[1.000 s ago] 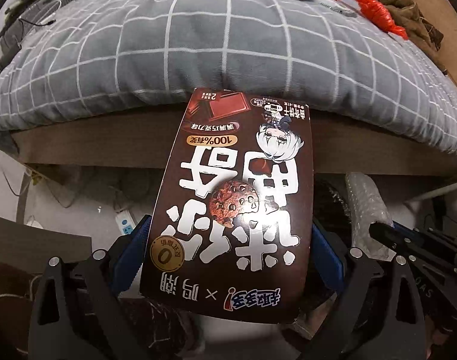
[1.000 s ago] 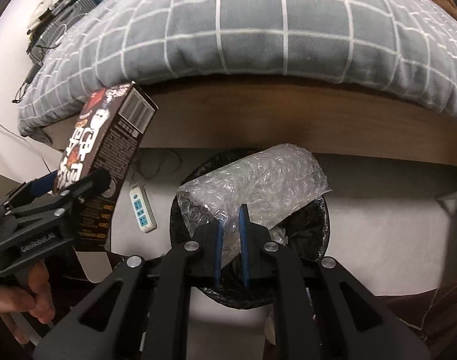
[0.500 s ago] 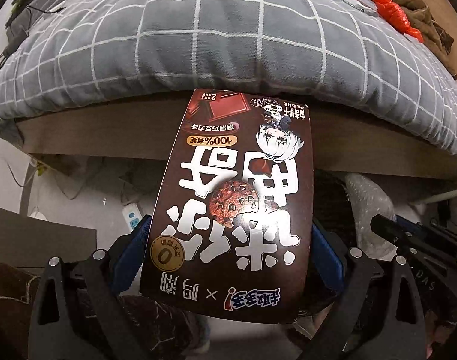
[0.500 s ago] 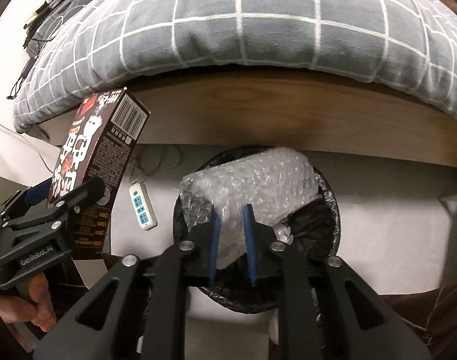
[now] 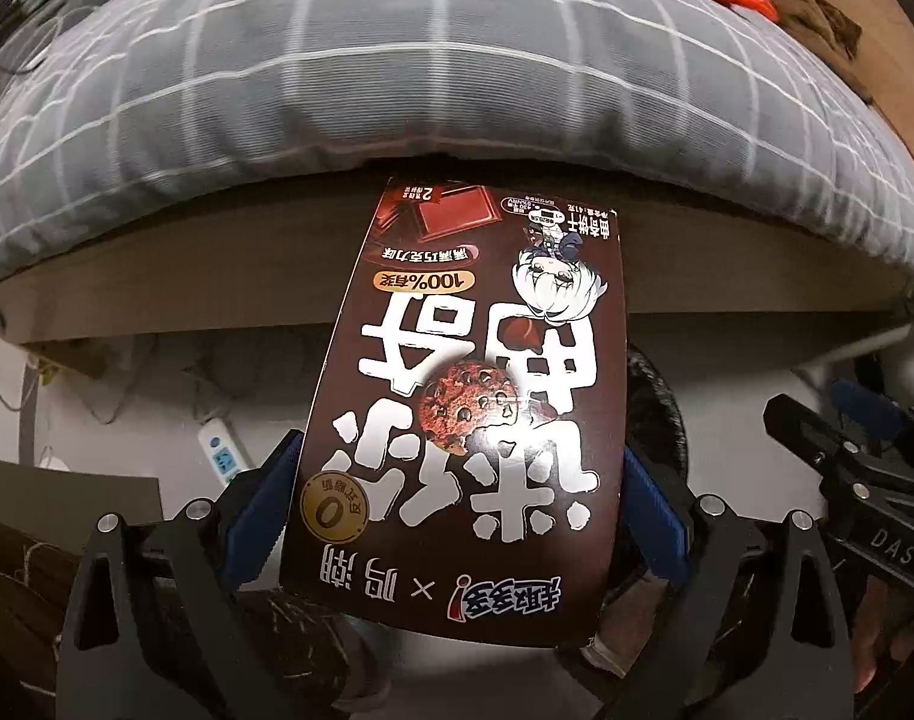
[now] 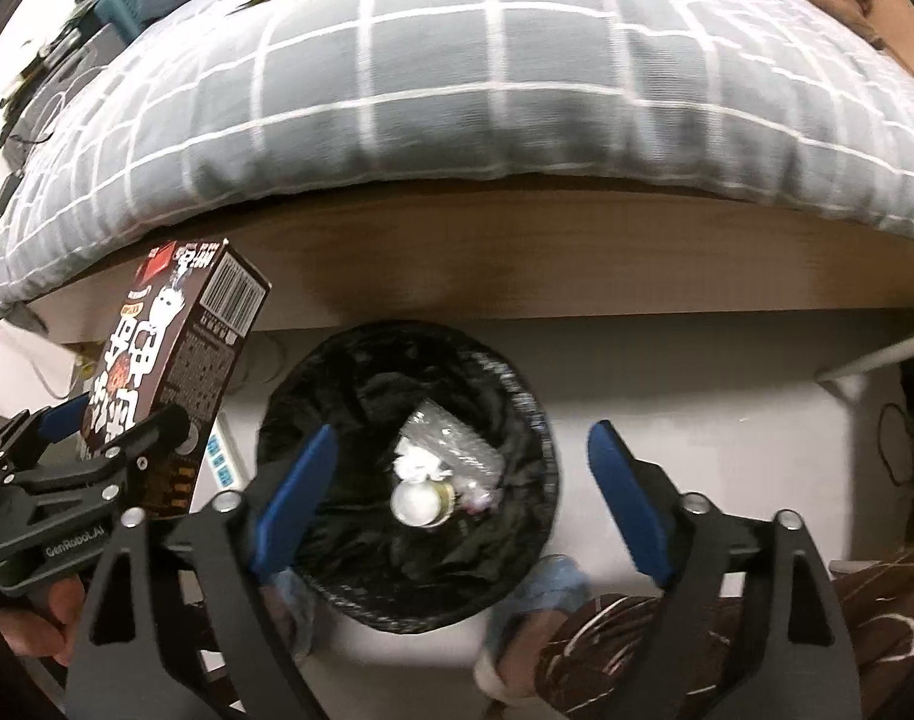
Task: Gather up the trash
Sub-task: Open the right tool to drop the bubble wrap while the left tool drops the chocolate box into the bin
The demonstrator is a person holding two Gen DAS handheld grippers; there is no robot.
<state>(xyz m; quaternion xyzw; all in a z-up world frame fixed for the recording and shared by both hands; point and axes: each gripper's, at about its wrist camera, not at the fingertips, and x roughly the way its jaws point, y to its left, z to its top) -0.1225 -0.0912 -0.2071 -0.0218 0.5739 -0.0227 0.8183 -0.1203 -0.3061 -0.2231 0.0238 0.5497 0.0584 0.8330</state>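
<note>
Bedside floor, right tool [image 6: 463, 498] spread wide over trash bin [image 6: 517, 588], left tool [image 5: 457, 516] clamping cookie box [image 5: 469, 396]

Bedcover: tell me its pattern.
Bedcover: grey with a white grid; clearest in the right wrist view.

Cookie box [image 5: 475, 396], left wrist view: print reads upside down. An orange oval carries "100%" followed by Chinese characters; a gold round seal shows a large "0"; a "×" stands between two brand marks along the near edge. Large white Chinese characters fill the face. A small "2" sits at the far corner, probably a count, too small to confirm.

Left gripper [image 6: 66, 540], right wrist view: "GenRobot.AI" in white.

Right gripper [image 5: 877, 516]: letters "DAS".
</note>
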